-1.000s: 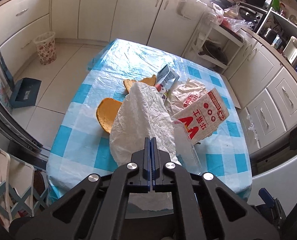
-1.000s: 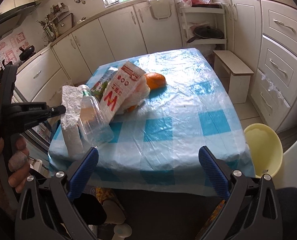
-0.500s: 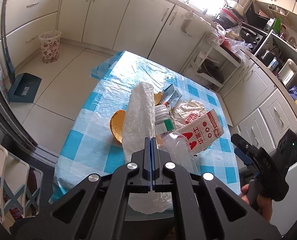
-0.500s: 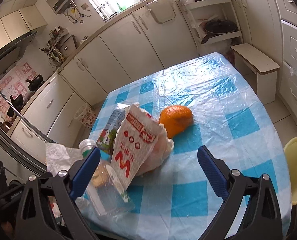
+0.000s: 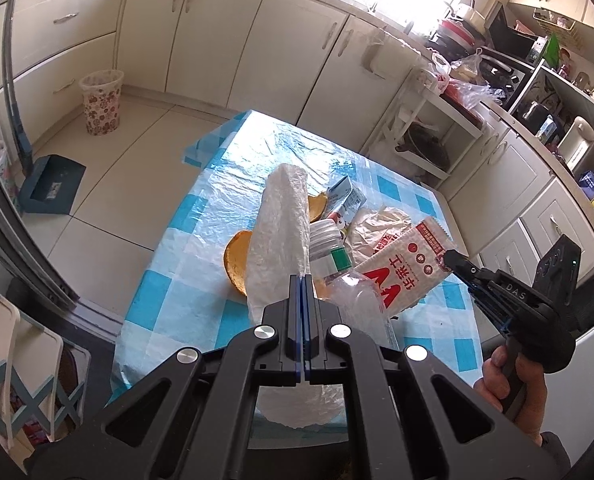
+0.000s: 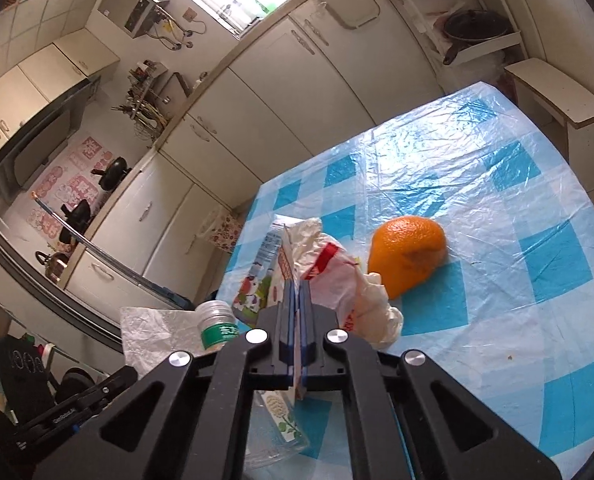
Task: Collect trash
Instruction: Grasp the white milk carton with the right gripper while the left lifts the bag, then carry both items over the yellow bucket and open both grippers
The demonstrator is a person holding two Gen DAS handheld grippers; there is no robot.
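Observation:
My left gripper (image 5: 302, 280) is shut on a white plastic bag (image 5: 283, 240) and holds it up over the near edge of the blue-checked table (image 5: 201, 280). My right gripper (image 6: 295, 286) is shut on the edge of a red-and-white snack wrapper (image 5: 403, 274); the wrapper shows edge-on between its fingers (image 6: 287, 264). A clear plastic bottle (image 5: 351, 292) with a green label lies beside the bag. An orange peel (image 6: 407, 254), a crumpled white bag (image 6: 337, 276) and a small milk carton (image 6: 259, 284) lie on the table.
Another orange peel (image 5: 235, 264) lies left of the bag. A patterned waste bin (image 5: 101, 102) stands on the floor by the cabinets, with a blue dustpan (image 5: 51, 190) nearer. A white shelf rack (image 5: 425, 136) and a stool (image 6: 553, 96) stand beyond the table.
My right gripper has moved in from the table's edge and shut on the snack wrapper. My left gripper has risen with the white bag, which now hangs narrower.

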